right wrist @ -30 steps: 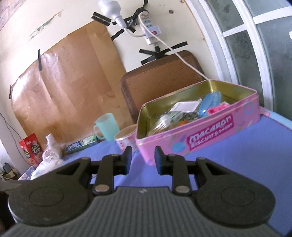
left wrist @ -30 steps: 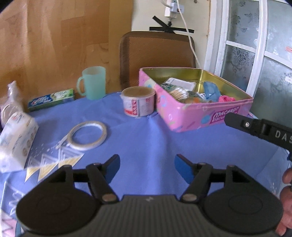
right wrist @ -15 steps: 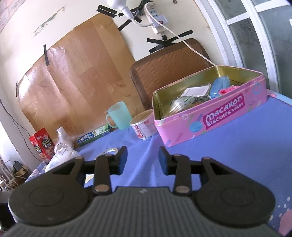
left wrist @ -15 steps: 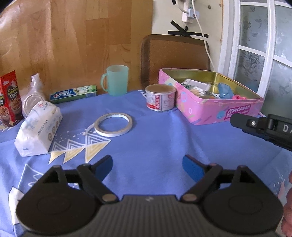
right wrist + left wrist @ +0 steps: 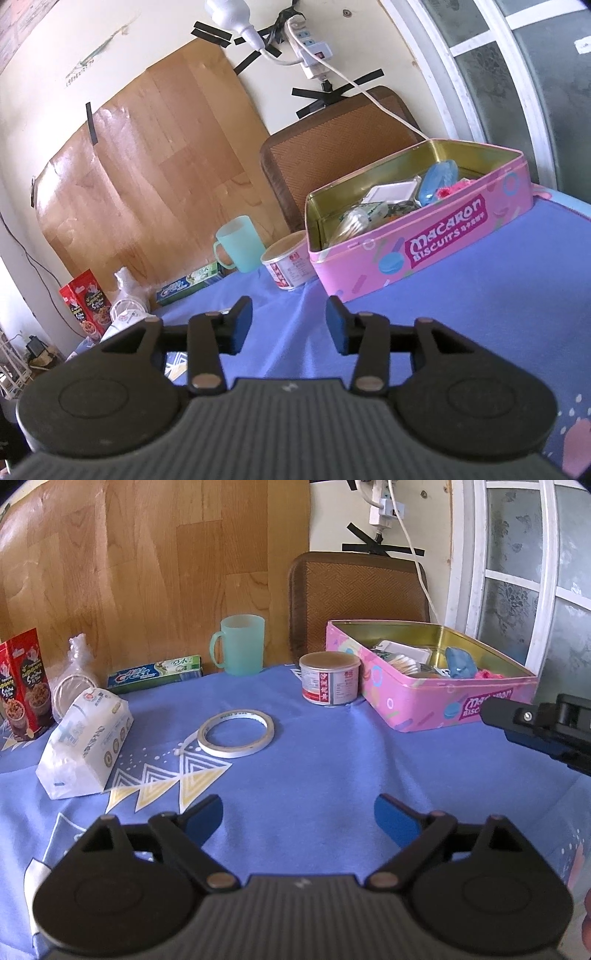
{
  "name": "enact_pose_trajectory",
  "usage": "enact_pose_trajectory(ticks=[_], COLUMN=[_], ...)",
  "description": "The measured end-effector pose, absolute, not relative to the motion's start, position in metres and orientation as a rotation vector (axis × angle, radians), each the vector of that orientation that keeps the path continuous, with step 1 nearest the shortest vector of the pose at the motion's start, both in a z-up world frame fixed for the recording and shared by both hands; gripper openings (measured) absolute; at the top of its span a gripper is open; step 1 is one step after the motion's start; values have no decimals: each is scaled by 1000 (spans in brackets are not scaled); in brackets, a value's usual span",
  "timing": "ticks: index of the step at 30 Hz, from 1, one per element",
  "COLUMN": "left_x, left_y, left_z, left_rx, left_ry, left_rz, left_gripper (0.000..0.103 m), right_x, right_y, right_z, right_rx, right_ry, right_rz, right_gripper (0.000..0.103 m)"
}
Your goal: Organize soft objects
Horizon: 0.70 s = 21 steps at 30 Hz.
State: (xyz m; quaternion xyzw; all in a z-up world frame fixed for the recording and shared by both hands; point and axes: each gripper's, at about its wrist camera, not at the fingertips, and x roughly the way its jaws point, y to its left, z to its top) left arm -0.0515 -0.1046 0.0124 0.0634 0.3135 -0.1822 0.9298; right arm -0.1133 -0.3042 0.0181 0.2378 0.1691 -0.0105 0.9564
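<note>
From the left wrist view, the left tongs (image 5: 297,818) stand wide and are opening further, with nothing between them but the blue cloth of the table (image 5: 314,768). The one soft thing still out on the cloth looks to be the tissue pack (image 5: 86,744), ahead and well to the left of these tongs; it should be light and squashy under a slick wrapper, so a grip across its short width near the middle seems safest, firm enough that the film does not slide. Straight ahead, a little left, lies one tape roll (image 5: 236,733); beyond it stand one can (image 5: 330,678), one green mug (image 5: 240,644) and one toothpaste box (image 5: 157,674), and far left one red snack box (image 5: 24,685) and one clear bag (image 5: 74,679). Ahead to the right sits one pink tin (image 5: 424,698), open, already holding several small things too jumbled to count. The right tongs (image 5: 535,729) enter at the right edge. From the right wrist view, the right tongs (image 5: 290,325) are partly apart and opening, empty, with the pink tin (image 5: 424,251) ahead to their right and the tissue pack barely glimpsed behind their left finger
</note>
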Motion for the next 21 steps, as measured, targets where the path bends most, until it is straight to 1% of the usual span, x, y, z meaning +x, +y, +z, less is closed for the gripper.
enact_pose_trajectory(ticks=[4, 5, 7, 10, 12, 15, 21], left_x=[-51, -50, -50, -48, -47, -44, -43], left_y=[-106, -106, -107, -106, -106, -104, -104], left_z=[10, 10, 8, 6, 4, 1, -2], left_rx=[139, 140, 142, 146, 146, 147, 147], left_ry=[644, 646, 649, 653, 657, 664, 672], left_rz=[-377, -377, -375, -374, -373, -375, -386], left_gripper=[93, 93, 97, 99, 100, 103, 103], right_x=[-113, -113, -112, -111, -110, -109, -107], right_y=[-305, -306, -307, -309, -310, -311, -311], right_z=[16, 15, 14, 12, 10, 8, 7], right_rx=[491, 494, 502, 508, 514, 521, 519], right_ry=[348, 350, 356, 365, 370, 374, 379], right_rz=[-27, -28, -30, -33, -38, -46, -48], right_gripper=[50, 52, 57, 59, 68, 69, 72])
